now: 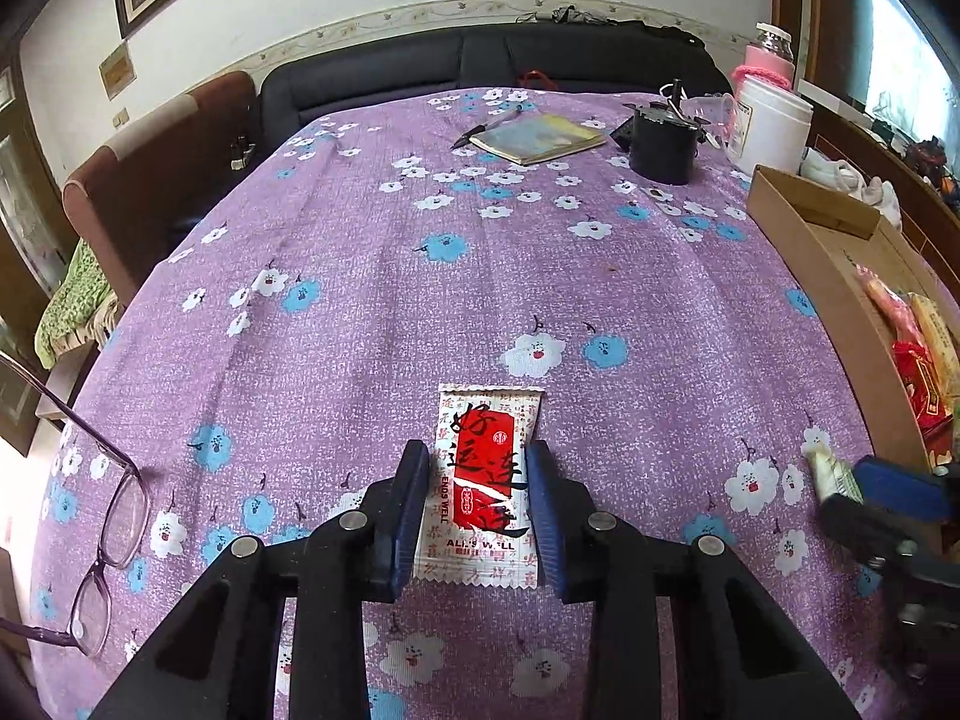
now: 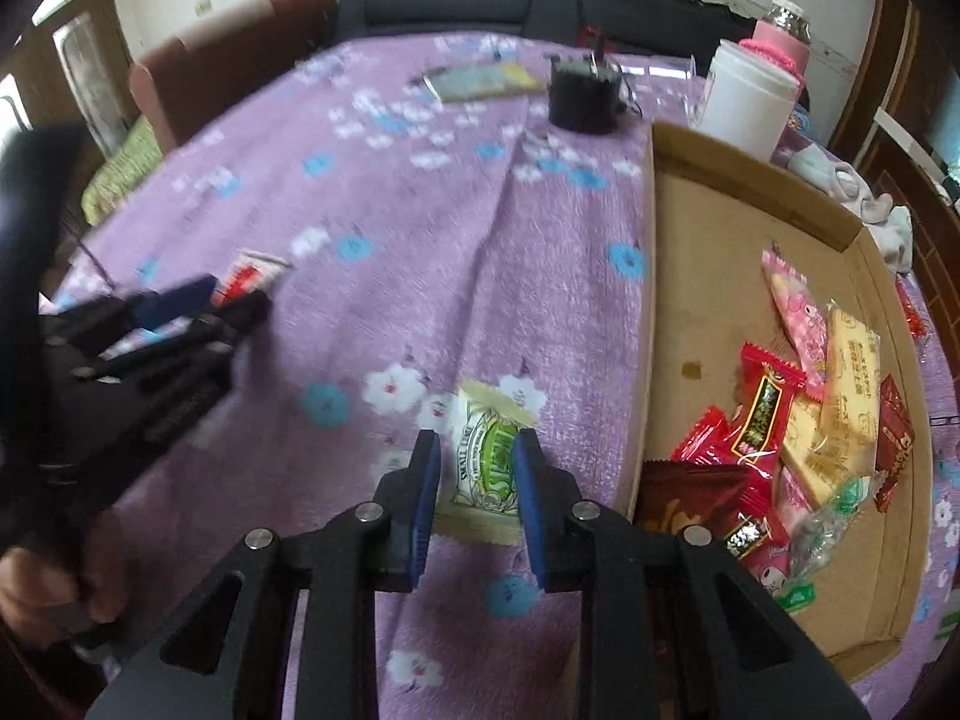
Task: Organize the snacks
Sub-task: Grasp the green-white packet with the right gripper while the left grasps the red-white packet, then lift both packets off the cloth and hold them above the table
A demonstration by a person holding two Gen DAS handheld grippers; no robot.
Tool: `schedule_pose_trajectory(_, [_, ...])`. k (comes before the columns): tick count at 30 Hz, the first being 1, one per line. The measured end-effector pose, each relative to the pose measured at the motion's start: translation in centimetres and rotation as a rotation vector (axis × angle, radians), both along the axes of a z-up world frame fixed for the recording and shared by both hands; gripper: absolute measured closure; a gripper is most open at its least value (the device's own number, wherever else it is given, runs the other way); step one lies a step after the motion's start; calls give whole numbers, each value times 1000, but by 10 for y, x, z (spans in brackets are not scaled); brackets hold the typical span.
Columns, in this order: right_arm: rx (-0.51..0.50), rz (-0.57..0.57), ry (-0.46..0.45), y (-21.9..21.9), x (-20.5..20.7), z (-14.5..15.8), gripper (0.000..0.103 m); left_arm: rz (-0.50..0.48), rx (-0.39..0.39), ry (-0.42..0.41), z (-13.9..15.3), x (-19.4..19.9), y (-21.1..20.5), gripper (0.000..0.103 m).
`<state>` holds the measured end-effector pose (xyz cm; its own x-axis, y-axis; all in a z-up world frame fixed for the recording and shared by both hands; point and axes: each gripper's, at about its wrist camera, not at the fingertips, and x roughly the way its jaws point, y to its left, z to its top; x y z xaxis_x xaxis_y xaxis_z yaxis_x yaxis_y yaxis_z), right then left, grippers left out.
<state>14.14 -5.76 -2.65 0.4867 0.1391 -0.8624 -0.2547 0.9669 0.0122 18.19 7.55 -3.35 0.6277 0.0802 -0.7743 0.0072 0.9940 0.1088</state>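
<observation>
The red and white packet (image 1: 482, 483) lies flat on the purple flowered tablecloth (image 1: 372, 312), and my left gripper (image 1: 478, 522) sits low over it, its blue pads (image 1: 408, 516) on either side of the wrapper. The jaws are closed in to the packet's edges; I cannot tell whether they actually pinch it. My right gripper (image 2: 474, 504) points forward and down at a green and white packet (image 2: 489, 468), which lies on the cloth just beside the cardboard box (image 2: 651, 276). Its pads stand either side of that packet the same way, and again I cannot say whether the grip is made. In the right view my left gripper reaches in from the left, blurred, with my hand (image 2: 42, 588) on its handle. The box to my right holds a heap of snacks (image 2: 798, 432), red, pink and yellow wrappers. Glasses (image 1: 108, 540) lie at the left edge of the table. At the far end sit a notebook (image 1: 537, 138), a black pot (image 1: 663, 144) and a white tub (image 1: 771, 126).
</observation>
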Motion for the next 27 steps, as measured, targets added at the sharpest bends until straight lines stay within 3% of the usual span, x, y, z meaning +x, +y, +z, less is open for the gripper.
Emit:
schedule_pose_trajectory(4, [-75, 10, 7, 4, 1, -7, 79, 7, -8, 2, 0, 0, 1, 68])
schedule_pose_trajectory(12, [-80, 15, -32, 4, -3, -7, 85, 9, 0, -1, 0, 0, 0, 68])
schedule_pose_trajectory(21, [175, 51, -137, 6, -19, 10, 85, 39, -24, -14, 2, -1, 6, 71])
schedule_pose_trajectory(27, [258, 37, -125, -6, -16, 5, 85, 46, -41, -25, 5, -2, 9, 71])
